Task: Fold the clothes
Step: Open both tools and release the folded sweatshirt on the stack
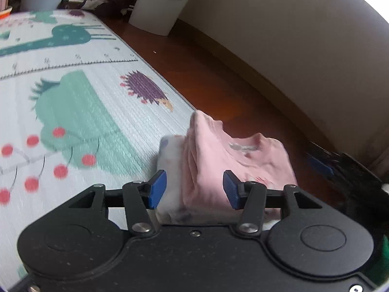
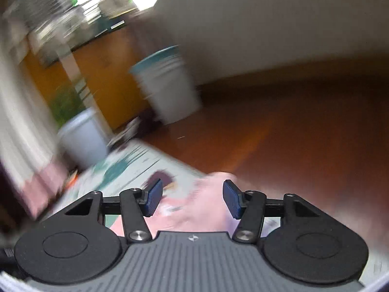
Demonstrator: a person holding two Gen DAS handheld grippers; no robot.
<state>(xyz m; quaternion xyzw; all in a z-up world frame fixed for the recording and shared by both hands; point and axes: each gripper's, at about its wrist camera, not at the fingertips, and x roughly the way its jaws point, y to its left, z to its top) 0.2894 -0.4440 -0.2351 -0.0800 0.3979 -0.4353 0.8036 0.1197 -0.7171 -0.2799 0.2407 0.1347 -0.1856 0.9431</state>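
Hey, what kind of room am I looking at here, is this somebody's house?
Most likely a room in a home. A children's play mat printed with a hedgehog and trees lies on a reddish wooden floor, a white bucket stands by the wall, and a folded pink shirt sits at the mat's edge.

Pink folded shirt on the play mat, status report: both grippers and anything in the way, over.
Left gripper and right gripper: jaws open, holding nothing. Pink folded cotton shirt atop a white folded garment at the patterned play mat's edge. Nothing blocking.
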